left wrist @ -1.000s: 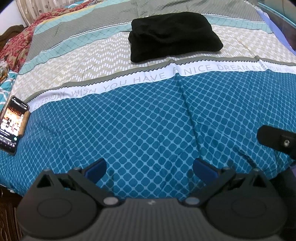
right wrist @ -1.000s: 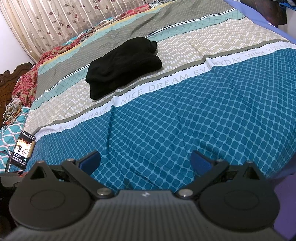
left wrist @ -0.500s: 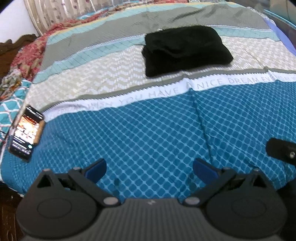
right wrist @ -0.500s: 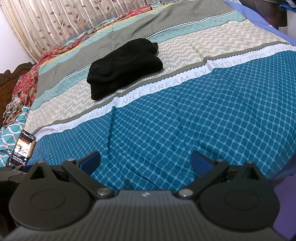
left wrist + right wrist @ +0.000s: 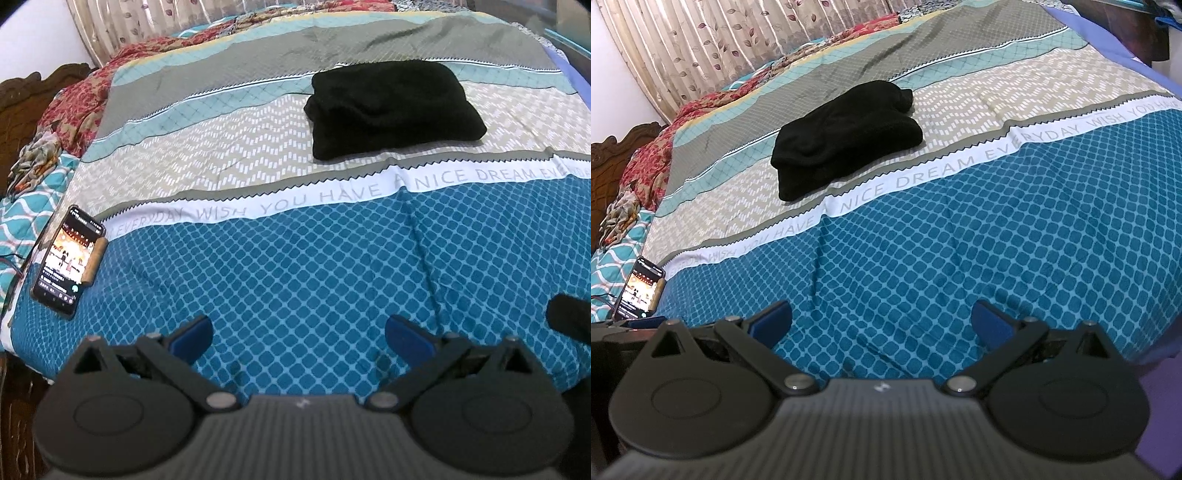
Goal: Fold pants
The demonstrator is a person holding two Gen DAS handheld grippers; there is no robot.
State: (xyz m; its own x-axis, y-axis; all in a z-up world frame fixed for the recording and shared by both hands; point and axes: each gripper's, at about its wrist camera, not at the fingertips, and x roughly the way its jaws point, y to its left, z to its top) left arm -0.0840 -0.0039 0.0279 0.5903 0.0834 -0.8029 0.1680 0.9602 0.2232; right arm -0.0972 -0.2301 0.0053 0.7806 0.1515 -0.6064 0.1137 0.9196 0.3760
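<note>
Black pants [image 5: 391, 110] lie folded into a thick bundle on the beige zigzag stripe of the bed cover, far from both grippers; the right wrist view shows the pants [image 5: 846, 136] at upper middle. My left gripper [image 5: 299, 339] is open over the blue diamond-patterned part of the cover near the bed's front edge, with nothing between its blue fingertips. My right gripper [image 5: 882, 321] is open too, low over the same blue area, empty. A black part of the right gripper [image 5: 569, 317] shows at the right edge of the left wrist view.
A phone [image 5: 66, 262] with a lit screen lies at the bed's left edge, also visible as the phone [image 5: 639, 291] in the right wrist view. Crumpled red and teal cloth [image 5: 70, 110] is heaped at the far left by a wooden headboard [image 5: 617, 147]. Curtains [image 5: 720, 40] hang behind.
The left wrist view has pulled back and swung, so the pants and phone sit lower and more to the right. The right wrist view barely shifted. Both grippers stayed open.
</note>
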